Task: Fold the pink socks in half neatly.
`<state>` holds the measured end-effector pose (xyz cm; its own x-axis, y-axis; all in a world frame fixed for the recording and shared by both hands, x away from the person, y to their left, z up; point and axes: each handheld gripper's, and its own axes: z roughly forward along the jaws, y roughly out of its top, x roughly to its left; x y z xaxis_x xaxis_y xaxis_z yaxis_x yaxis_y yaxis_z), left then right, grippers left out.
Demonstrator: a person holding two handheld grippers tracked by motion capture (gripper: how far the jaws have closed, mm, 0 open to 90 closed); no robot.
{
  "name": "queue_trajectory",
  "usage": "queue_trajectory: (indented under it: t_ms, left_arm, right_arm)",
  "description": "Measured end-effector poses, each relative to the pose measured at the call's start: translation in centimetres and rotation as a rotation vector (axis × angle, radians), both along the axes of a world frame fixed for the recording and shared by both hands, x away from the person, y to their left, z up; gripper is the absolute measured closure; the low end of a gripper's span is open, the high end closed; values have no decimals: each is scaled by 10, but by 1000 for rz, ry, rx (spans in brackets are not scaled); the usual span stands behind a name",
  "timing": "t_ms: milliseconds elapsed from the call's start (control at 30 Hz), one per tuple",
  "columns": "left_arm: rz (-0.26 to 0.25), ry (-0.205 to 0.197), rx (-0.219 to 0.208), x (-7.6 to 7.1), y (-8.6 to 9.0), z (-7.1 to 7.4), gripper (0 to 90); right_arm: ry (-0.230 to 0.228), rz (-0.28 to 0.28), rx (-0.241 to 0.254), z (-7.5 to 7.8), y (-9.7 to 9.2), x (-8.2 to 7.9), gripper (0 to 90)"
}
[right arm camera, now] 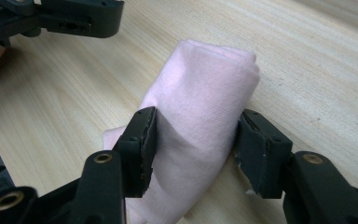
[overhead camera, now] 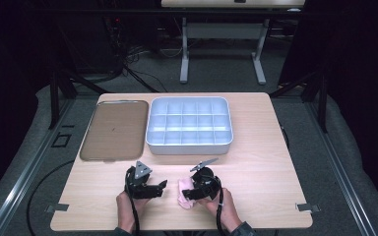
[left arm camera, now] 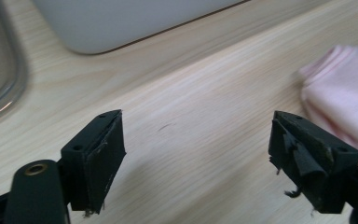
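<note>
Pink cloth (overhead camera: pixel 184 193), folded into a roll, lies on the wooden counter (overhead camera: pixel 256 162) at lower centre of the high view, pinched by the right claw (overhead camera: pixel 193 192). Left claw (overhead camera: pixel 158 187) sits just left of it, apart from the cloth. Grey compartment box (overhead camera: pixel 189 124) and brown tray (overhead camera: pixel 112 129) are farther up the frame, well apart from both hands. Risk here: the roll is soft and held only at one end, so a lift could let the far layers sag and unroll.

Left gripper view: left claw (left arm camera: pixel 193 154) stands wide with nothing between its jaws, only bare counter (left arm camera: pixel 191 116). Cloth (left arm camera: pixel 342 93) is at the right edge, beside the right-hand jaw, maybe brushing it, can't tell. Box wall (left arm camera: pixel 121 23) upper centre, tray rim (left arm camera: pixel 9 84) upper left. Risk: if this claw swings right it could knock the roll or snag a loose fold.

Right gripper view: right claw (right arm camera: pixel 193 140) is closed on the cloth (right arm camera: pixel 205 102), pads pressing both sides of the roll near its middle, fabric bulging between them. Left claw (right arm camera: pixel 70 18) shows at upper left, clear of it. Risk: the grip squeezes only outer layers; inner folds may slide out, or the loose end at lower left could drag on the counter (right arm camera: pixel 307 60) and open the roll.
</note>
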<state>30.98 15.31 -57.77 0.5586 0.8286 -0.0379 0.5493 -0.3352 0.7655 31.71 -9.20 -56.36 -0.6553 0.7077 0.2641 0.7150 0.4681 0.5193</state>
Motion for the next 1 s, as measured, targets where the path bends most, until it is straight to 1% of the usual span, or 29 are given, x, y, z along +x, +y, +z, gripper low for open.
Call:
queue_trajectory:
  t_ms: [67, 100, 200, 233, 267, 367, 400, 467, 533, 567, 667, 733, 967, 1000]
  left_arm:
    - [14, 10, -2, 1, 6, -4, 175]
    - [18, 15, -2, 1, 7, -6, 175]
    - [18, 31, 18, 2, 9, -11, 173]
    - [22, 30, 19, 2, 8, -11, 166]
    - [22, 28, 18, 2, 7, -11, 164]
    - [18, 18, 52, 2, 4, -12, 162]
    - [20, 11, 59, 2, 3, -13, 160]
    - [22, 9, 58, 1, 3, -13, 156]
    - [24, 8, 61, 1, 3, -13, 156]
    - [24, 8, 61, 1, 2, -13, 155]
    - [24, 8, 61, 1, 2, -13, 155]
    - [25, 8, 60, 1, 2, -13, 154]
    - [31, 8, 56, 2, 2, -13, 153]
    - [33, 9, 59, 2, 2, -13, 154]
  right_arm:
    - [7, -1, 1, 0, 0, 0, 507]
    - [20, -1, 2, 1, 0, 1, 516]
    - [33, 3, 6, 1, -1, 2, 534]
    - [35, 4, 4, 1, -1, 2, 542]
    - [38, -1, 14, 1, 0, 2, 550]
    - [54, 3, 29, 0, -1, 3, 574]
    - [56, 7, 26, 0, -2, 3, 585]
    - [67, 5, 52, -1, -3, 3, 611]
    - [74, 3, 69, -2, -5, 4, 632]
    - [78, 11, 69, -2, -5, 4, 642]
    - [73, 15, 72, -2, -5, 4, 670]
    - [61, 18, 62, -1, -3, 2, 684]
    - [32, 30, 38, 1, -1, 0, 701]
    - [31, 31, 44, 1, 0, -1, 703]
